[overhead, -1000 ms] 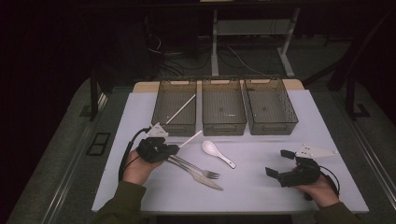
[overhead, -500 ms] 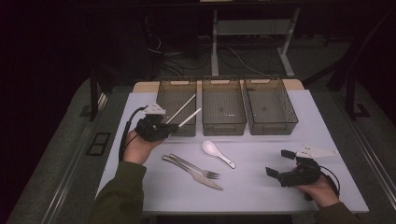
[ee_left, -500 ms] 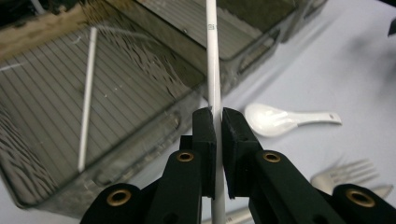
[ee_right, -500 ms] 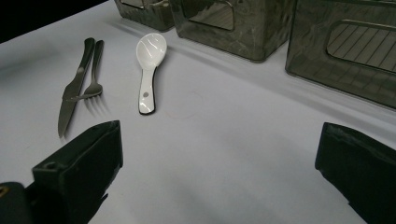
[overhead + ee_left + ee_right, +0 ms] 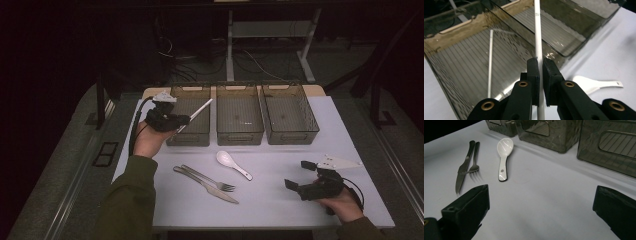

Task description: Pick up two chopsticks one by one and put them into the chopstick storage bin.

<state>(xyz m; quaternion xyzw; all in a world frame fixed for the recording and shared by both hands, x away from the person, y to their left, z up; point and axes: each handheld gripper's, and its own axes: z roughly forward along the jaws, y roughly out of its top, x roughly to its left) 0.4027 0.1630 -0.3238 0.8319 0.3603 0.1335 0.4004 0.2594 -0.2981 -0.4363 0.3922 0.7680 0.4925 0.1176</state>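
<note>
Lifted off the tabletop (image 5: 280,200), the left claw (image 5: 541,65) clamps a white chopstick (image 5: 538,37) over the left bin (image 5: 192,116), where its mate (image 5: 490,62) lies; spoon (image 5: 231,162), fork (image 5: 210,178), knife (image 5: 206,185) remain; right claw (image 5: 541,212) gapes wide.

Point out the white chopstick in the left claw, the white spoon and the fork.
white chopstick (image 5: 537,37), left gripper view, on its shaft above the claw.
white spoon (image 5: 226,158), high view, on its bowl.
fork (image 5: 475,165), right gripper view, near its neck.
</note>
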